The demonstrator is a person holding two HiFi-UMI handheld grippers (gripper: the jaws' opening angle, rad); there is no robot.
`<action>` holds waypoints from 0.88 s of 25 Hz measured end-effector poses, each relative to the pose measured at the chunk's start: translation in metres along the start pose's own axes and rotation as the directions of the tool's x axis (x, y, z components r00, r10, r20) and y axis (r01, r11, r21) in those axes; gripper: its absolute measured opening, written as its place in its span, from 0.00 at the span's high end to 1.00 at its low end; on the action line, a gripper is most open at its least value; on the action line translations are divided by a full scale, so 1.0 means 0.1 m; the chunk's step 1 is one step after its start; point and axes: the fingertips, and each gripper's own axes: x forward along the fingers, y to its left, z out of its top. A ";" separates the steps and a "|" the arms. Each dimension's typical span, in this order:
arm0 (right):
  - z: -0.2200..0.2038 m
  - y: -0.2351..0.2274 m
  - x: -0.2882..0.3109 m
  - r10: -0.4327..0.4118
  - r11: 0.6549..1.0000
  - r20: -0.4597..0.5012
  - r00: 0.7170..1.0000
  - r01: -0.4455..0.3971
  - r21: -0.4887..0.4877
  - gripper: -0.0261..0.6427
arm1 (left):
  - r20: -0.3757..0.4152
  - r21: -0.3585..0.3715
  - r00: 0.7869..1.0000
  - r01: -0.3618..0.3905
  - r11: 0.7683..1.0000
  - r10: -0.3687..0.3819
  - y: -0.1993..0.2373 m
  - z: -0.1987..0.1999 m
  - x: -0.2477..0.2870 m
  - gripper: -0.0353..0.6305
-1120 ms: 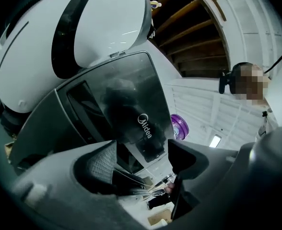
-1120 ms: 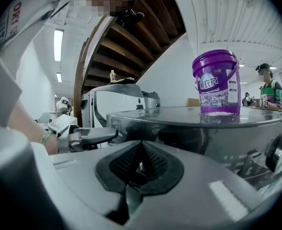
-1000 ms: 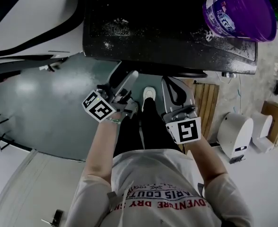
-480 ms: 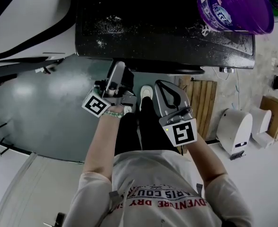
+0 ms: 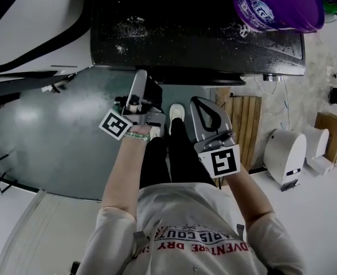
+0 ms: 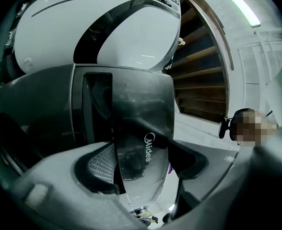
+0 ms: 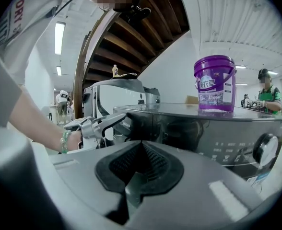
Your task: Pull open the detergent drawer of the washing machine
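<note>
The dark washing machine [image 5: 197, 33] fills the top of the head view. My left gripper [image 5: 140, 79] is turned on its side and reaches up to the machine's front at its upper left. In the left gripper view the detergent drawer front [image 6: 141, 114], with the brand logo on it, lies between the wide jaws of my left gripper [image 6: 143, 159]. The jaws have just closed a little. The drawer's edges run close to both pads, and I see no pad pressing on it. My right gripper [image 5: 198, 102] hangs shut and empty before the machine [image 7: 203, 128], short of its front.
A purple bucket [image 5: 277, 4] stands on the machine's top at the right. A white appliance [image 5: 36, 27] stands to the left. A wooden slatted board [image 5: 246, 130], white devices [image 5: 286, 156] and a cardboard box [image 5: 332, 142] lie on the floor at the right.
My left gripper has rolled onto its side, so its jaws now show edge-on, and it has edged closer to the machine's front. The right gripper has hardly moved.
</note>
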 end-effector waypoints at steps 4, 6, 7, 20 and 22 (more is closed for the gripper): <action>0.05 -0.03 -0.06 -0.024 1.000 0.009 1.000 0.024 -0.006 0.96 | 0.035 -0.001 0.999 0.001 1.000 -0.001 -0.02 0.00 -0.05 0.45; 0.06 -0.04 -0.08 -0.035 0.999 0.015 0.999 0.035 -0.007 0.96 | 0.057 0.005 0.998 0.017 1.000 -0.017 -0.07 -0.02 -0.15 0.47; 0.06 -0.04 -0.09 -0.039 0.999 0.015 0.999 0.039 -0.009 0.96 | 0.066 0.007 0.998 0.025 1.000 -0.025 -0.10 -0.04 -0.20 0.48; 0.06 0.09 -0.25 -0.084 0.996 0.047 0.995 0.084 -0.003 0.96 | 0.040 -0.012 0.999 0.027 1.000 -0.026 -0.23 -0.16 -0.51 0.47; 0.09 0.13 -0.28 -0.094 0.995 0.058 0.994 0.095 -0.010 0.96 | 0.032 -0.013 0.999 0.027 1.000 -0.026 -0.26 -0.18 -0.57 0.47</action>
